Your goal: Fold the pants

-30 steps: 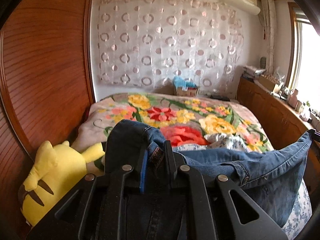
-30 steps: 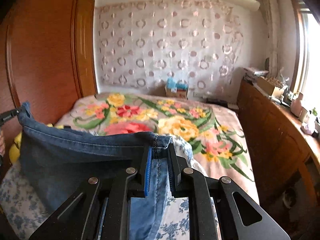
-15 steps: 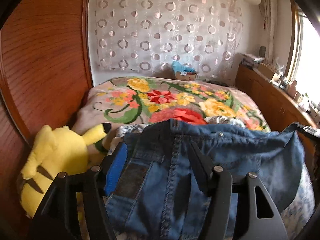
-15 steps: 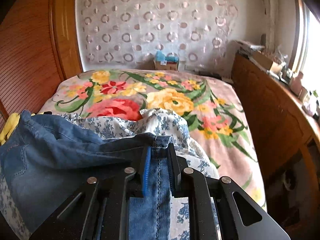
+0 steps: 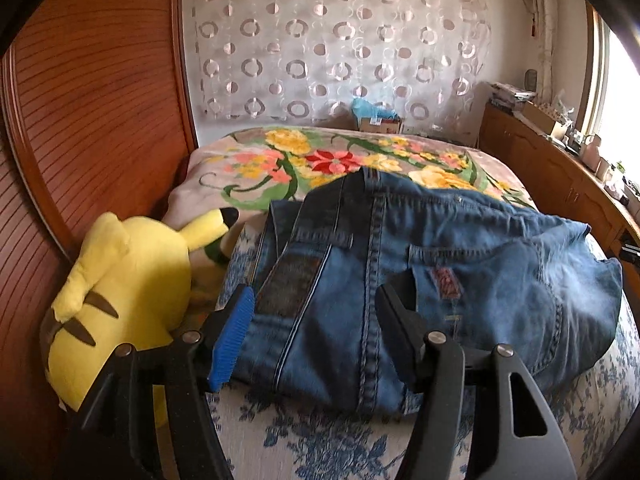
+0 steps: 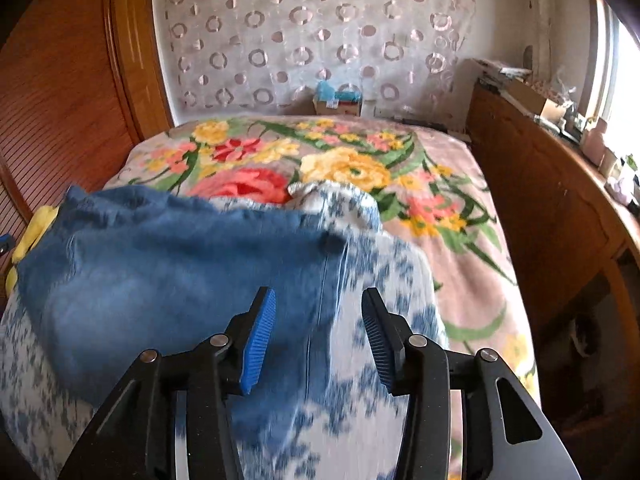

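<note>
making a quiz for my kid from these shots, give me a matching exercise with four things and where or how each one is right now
Things:
1. jeans
2. yellow plush toy
3. left gripper
4. cardboard box

States or places:
A. at the far end of the bed by the curtain
B. open, above the waistband end of the denim
C. lying in a flat bundle on the blue-flowered cloth
D. wedged beside the wooden panel at the bed's left edge

Pairs: 1-C, 2-D, 3-B, 4-A
</note>
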A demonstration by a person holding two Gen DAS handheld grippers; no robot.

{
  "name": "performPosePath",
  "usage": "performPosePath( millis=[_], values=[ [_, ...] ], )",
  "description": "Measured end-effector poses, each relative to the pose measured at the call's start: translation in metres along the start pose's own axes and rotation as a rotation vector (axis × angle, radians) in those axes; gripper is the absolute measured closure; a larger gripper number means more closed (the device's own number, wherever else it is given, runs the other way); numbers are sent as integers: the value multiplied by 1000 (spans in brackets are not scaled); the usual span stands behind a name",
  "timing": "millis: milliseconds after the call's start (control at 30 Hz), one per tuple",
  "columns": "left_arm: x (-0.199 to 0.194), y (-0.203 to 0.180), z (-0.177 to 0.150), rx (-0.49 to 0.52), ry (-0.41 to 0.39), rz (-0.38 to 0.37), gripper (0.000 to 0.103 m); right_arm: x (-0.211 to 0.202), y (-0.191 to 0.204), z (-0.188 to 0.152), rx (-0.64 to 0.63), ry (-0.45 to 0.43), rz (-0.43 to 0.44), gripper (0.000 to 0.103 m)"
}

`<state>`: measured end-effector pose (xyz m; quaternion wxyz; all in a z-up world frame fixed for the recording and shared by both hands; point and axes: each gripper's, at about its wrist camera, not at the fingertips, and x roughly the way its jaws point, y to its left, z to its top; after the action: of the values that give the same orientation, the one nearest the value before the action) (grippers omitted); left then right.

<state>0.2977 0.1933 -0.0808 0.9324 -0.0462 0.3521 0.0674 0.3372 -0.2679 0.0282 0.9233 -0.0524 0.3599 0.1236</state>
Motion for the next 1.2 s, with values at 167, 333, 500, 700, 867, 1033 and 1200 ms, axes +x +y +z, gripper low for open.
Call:
performPosePath(
  millis=[167, 333, 500, 700, 867, 1033, 1200],
  values=[
    [6, 4, -12, -1, 25, 6, 39, -10, -3, -16, 37, 44, 31, 56],
    [12, 8, -17, -3, 42, 16, 39, -7, -2, -23, 61, 78, 43, 56],
    [14, 9, -21, -3, 51, 18, 39, -4, -3, -20, 107, 98, 37, 56],
    [18, 9, -23, 1, 60, 17, 39, -17, -1, -26, 153, 65, 54, 56],
    [22, 11, -24, 0, 70, 25, 39, -8, 6, -37, 160, 101, 58, 56],
    [24, 12, -25, 0, 76, 35, 39, 3, 12, -36, 161, 116, 71, 56],
    [16, 18, -22, -8, 54, 49, 39, 8, 23, -35, 110, 104, 40, 57]
  ],
)
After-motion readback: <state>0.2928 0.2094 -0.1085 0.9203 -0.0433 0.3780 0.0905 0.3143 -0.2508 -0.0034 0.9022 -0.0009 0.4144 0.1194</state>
